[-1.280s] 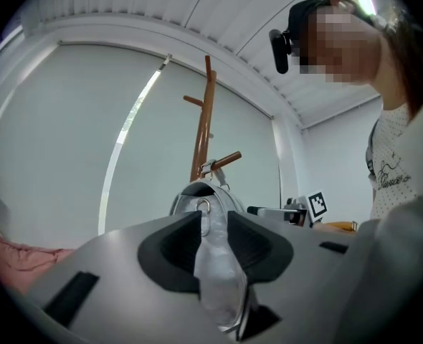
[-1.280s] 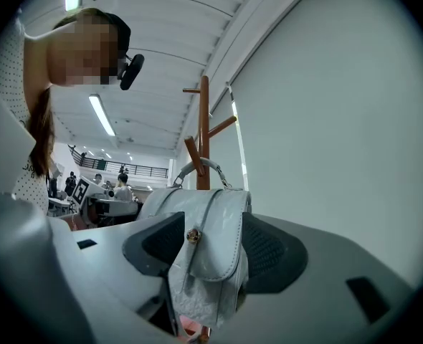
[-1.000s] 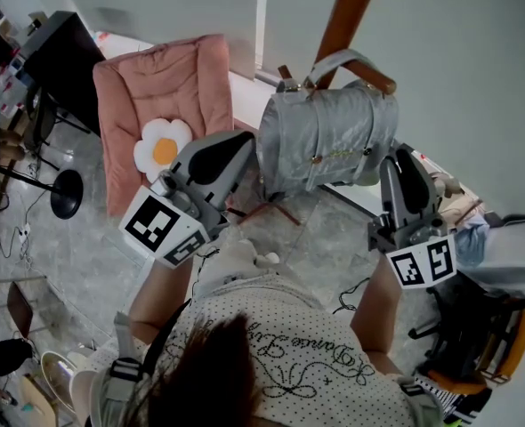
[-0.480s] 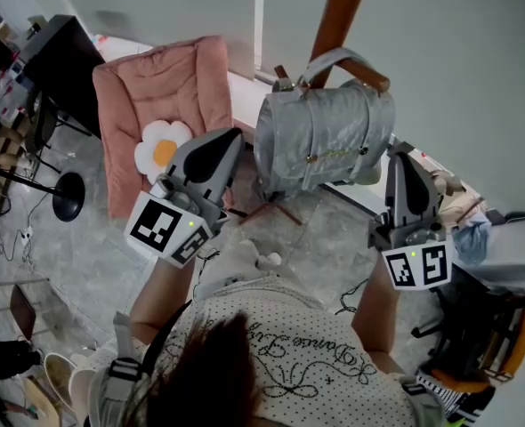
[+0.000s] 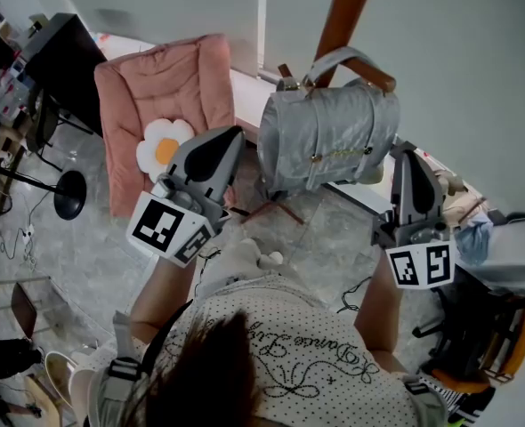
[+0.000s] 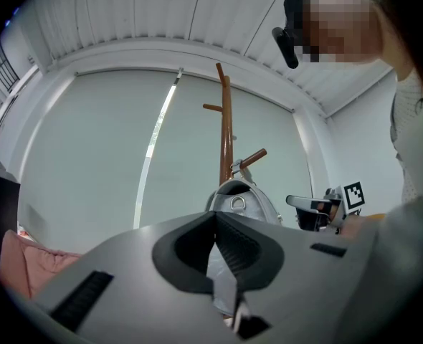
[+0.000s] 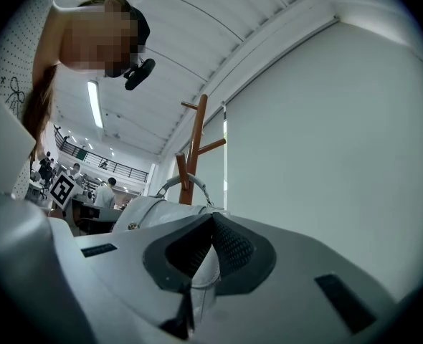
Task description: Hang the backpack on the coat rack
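Head view — both tongs (image 5: 238,137) (image 5: 406,152) closed

Backpack (image 5: 327,140) hangs by its top handle on a peg of the coat rack (image 5: 344,12). The rack's pole is behind it, w/ the blind (image 5: 182,7) further back. It sits btwn the left gripper (image 5: 234,139), near its left side, & the right gripper (image 5: 408,154), near its lower right corner. Armchair (image 5: 129,87) stands to the left, w/ a cushion (image 5: 163,147) on its seat.

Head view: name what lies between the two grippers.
The silver backpack fills that stretch in the head view, between the left gripper and right gripper, each clamped on it.
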`<state>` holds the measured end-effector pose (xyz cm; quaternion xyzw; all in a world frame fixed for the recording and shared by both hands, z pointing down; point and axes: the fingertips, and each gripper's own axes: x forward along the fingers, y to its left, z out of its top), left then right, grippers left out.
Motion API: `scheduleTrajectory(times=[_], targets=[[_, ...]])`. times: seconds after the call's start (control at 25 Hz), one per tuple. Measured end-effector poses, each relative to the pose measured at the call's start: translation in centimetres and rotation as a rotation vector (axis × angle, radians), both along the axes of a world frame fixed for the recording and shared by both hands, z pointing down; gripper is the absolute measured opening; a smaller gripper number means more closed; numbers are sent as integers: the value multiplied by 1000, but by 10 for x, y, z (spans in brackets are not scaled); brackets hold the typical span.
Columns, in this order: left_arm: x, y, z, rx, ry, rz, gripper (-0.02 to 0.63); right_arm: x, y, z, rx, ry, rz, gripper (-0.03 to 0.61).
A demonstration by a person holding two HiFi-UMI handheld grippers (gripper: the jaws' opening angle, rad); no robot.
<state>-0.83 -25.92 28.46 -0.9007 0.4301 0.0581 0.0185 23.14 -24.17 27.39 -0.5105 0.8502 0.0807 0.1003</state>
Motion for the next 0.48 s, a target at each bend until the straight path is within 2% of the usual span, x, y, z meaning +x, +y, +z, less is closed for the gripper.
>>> scheduleTrajectory(times=[0.48], targets=[[2,-4,-1,3,3,4,3,5,-4,1,-3,-7,12,12]])
